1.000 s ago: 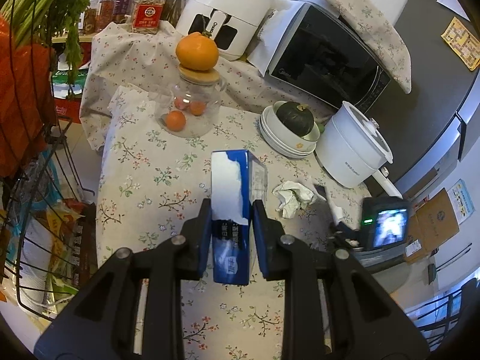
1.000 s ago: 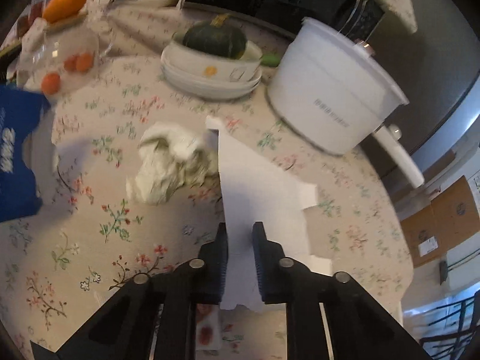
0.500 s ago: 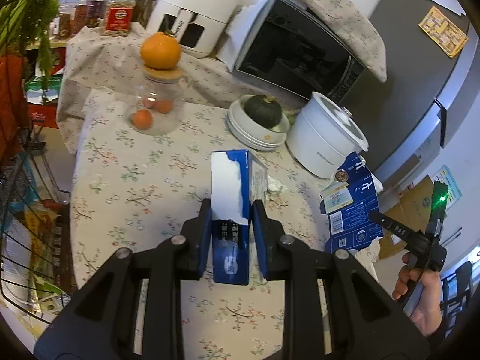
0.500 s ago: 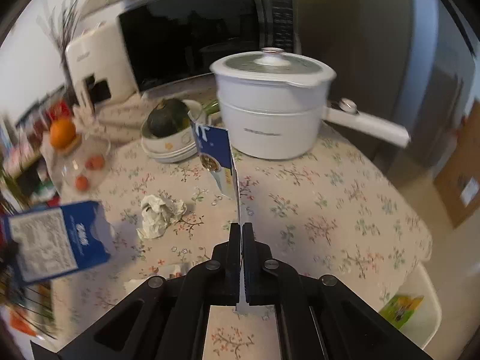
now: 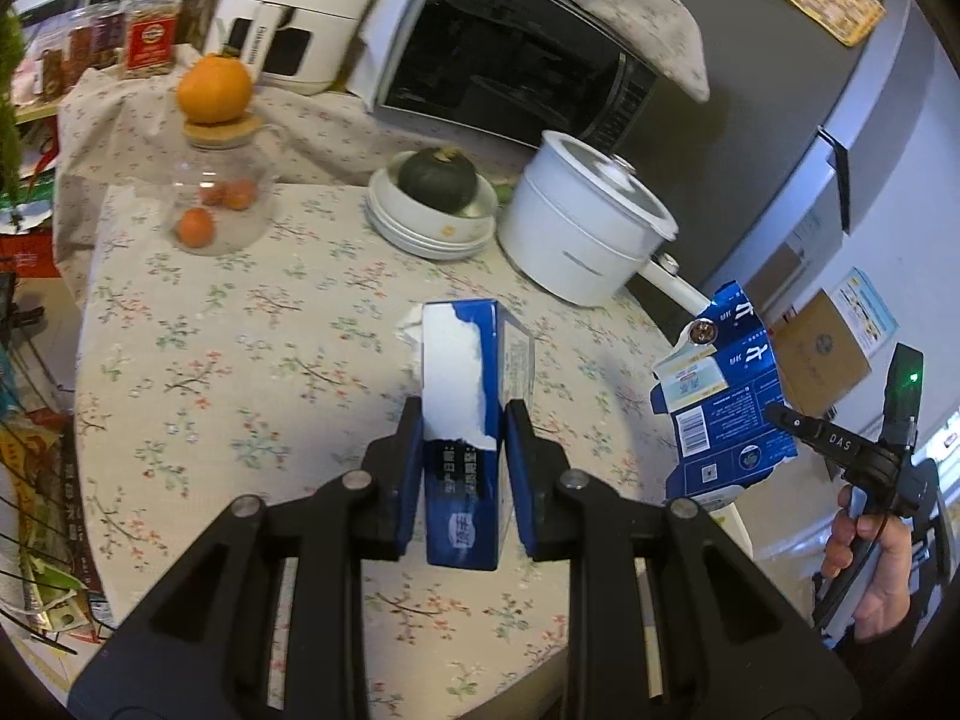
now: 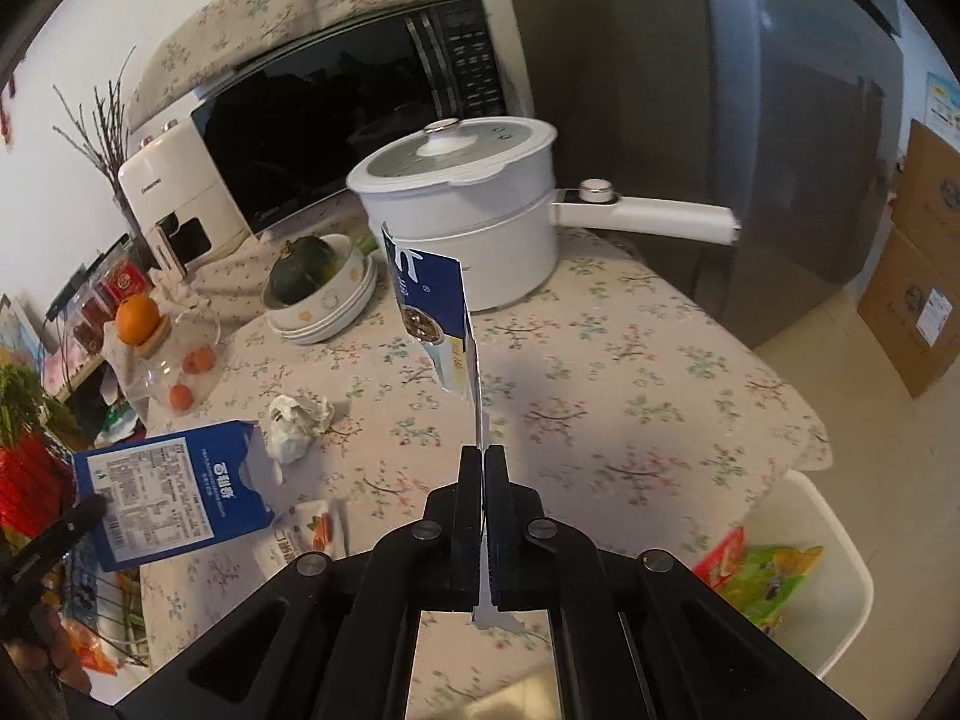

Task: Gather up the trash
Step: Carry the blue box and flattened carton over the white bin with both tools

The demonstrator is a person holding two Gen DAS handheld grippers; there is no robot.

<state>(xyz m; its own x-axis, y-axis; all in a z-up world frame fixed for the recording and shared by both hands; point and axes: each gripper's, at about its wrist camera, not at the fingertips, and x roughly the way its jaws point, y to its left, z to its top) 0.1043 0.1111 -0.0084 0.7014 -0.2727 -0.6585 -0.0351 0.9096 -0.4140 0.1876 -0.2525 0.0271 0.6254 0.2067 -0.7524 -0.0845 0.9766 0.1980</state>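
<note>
The blue carton (image 5: 462, 450) hid most of the crumpled tissue (image 5: 411, 330); the white bin (image 6: 804, 576) was cut off behind the right claw (image 6: 483, 462).

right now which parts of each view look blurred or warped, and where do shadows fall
Left wrist view: the jars at the far left are smeared, the fridge edge bows from fisheye, and the carton is sharp. Right wrist view: the tablecloth print is soft, a shadow lies beyond the flattened box, and the microwave leans.
</note>
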